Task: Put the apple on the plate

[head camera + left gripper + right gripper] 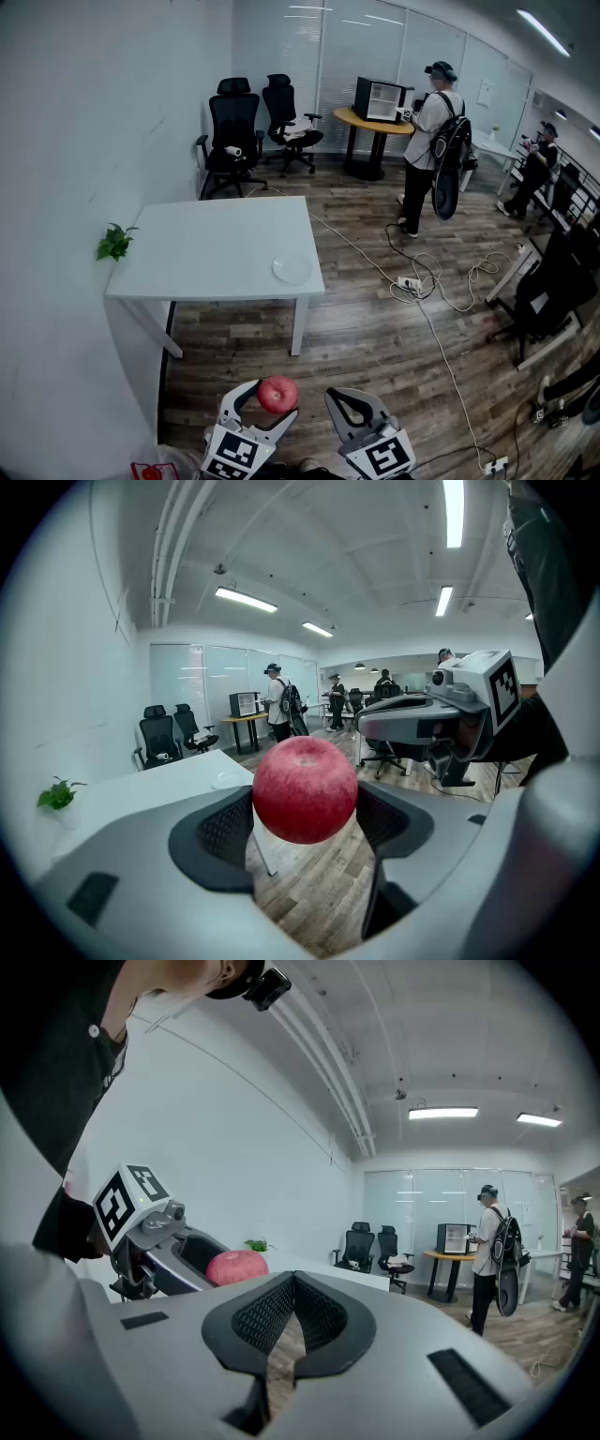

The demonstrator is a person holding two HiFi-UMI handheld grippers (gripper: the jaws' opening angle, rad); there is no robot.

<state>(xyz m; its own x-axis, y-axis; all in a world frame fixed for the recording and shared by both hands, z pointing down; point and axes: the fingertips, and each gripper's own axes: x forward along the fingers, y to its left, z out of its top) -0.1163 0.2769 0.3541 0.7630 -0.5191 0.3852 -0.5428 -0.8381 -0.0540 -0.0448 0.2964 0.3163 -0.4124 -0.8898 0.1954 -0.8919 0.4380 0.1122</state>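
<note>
- Left gripper view: apple point(305, 789) clamped across its middle by the fingers point(220, 832) of the left gripper point(272, 401), spread wide; well short of the plate point(292, 270), over bare floor.
- Round, smooth, gripped only at two small patches: likely to slip out on a jolt or slackened squeeze, then drop and bruise.
- Right gripper point(292, 1283) just beside, fingers closed together on nothing; no use for a catch.
- Worktop point(216, 248) edge just beside the plate: risk of nudging the plate off, or of the apple rolling away if released too high.
</note>
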